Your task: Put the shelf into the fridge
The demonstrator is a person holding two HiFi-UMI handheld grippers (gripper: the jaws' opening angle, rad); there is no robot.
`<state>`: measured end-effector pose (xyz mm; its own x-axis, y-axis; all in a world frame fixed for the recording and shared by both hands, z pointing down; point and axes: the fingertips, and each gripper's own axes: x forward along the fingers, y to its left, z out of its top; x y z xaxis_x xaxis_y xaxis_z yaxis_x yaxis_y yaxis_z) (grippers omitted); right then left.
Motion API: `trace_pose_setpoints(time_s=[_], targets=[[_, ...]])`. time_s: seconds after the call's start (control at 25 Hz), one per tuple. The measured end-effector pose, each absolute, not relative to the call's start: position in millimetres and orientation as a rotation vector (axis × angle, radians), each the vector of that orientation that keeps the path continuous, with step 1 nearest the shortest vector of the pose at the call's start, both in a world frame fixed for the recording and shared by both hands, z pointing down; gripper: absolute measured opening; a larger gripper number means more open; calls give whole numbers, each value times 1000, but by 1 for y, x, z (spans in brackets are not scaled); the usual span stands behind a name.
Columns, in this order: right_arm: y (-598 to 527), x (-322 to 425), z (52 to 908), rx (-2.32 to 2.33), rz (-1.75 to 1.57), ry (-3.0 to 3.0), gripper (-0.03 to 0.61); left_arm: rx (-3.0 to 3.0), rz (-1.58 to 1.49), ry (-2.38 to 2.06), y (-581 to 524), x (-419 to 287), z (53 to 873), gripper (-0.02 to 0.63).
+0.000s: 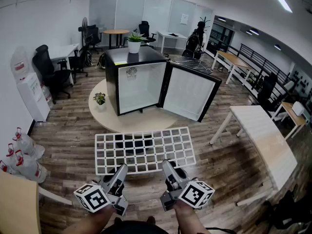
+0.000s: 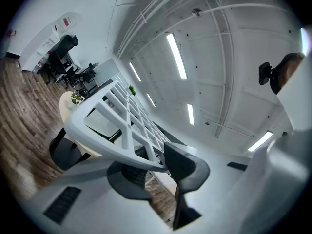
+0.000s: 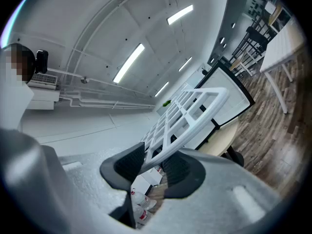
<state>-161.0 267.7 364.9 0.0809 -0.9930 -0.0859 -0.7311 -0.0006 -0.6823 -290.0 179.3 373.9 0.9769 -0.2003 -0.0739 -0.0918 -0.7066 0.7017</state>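
Observation:
A white grid shelf (image 1: 145,150) hangs level in front of me, held by its near edge. My left gripper (image 1: 120,170) is shut on the left part of that edge and my right gripper (image 1: 168,166) on the right part. In the left gripper view the shelf (image 2: 122,123) runs away from the jaws (image 2: 151,162), whose pads clamp its rim. The right gripper view shows the shelf (image 3: 195,108) pinched the same way (image 3: 153,162). Beyond the shelf stands a black mini fridge (image 1: 112,77) with a white inside, its door (image 1: 190,92) swung open to the right.
The fridge sits on a round beige platform (image 1: 141,123) with a small potted plant (image 1: 99,99); another plant (image 1: 134,43) stands on top of the fridge. A white table (image 1: 263,140) is at the right. A water dispenser (image 1: 29,87) and bottles (image 1: 19,155) are at the left.

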Motion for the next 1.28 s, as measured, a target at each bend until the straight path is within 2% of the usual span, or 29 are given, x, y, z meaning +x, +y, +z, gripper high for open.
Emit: trace_pose_setpoints(time_s=[0.6, 1.28], targets=[[275, -137, 367, -1766, -570, 1712, 117, 2396, -178, -228, 188, -267, 374, 98], [302, -65, 367, -1742, -527, 1754, 117, 2437, -195, -208, 216, -195, 377, 100]])
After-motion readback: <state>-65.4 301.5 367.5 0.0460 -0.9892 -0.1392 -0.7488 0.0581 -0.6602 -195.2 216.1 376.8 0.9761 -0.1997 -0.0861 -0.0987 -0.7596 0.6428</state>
